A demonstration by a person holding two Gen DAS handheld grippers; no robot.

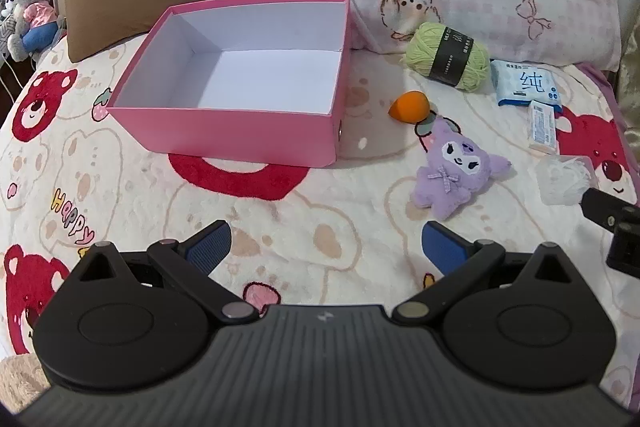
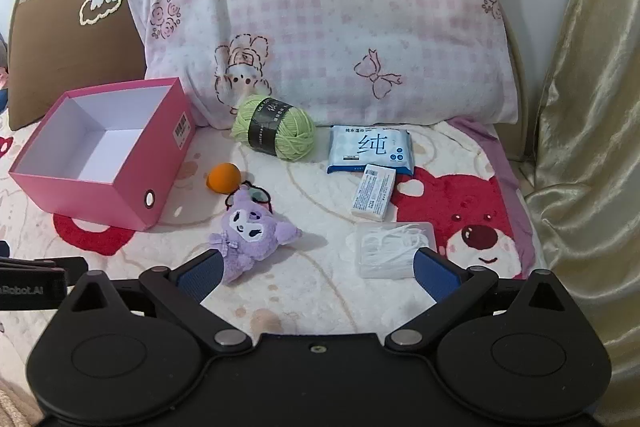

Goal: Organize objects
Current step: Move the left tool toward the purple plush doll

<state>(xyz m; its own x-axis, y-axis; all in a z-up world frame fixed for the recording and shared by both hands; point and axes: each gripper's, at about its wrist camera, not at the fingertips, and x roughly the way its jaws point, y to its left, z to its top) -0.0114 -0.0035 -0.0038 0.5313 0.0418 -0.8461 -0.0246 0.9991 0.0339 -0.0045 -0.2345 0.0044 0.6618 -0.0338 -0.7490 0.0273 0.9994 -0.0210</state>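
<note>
tools: left tool (image 1: 326, 243) and right tool (image 2: 316, 269) both wide, empty
plush (image 2: 250, 237): nearest, just ahead of right tool
floss (image 2: 390, 249): beside plush
box (image 2: 106, 183): left, empty
tip: grab plush body squarely, lift clear, drop in box

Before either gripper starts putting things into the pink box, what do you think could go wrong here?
1. The clear packet of white loops is floppy and flat on the soft blanket, so the open right gripper may pinch the blanket with it.
2. The purple plush lies touching the glasses, which might get dragged along.
3. The orange sponge is round and could roll off when nudged.
</note>
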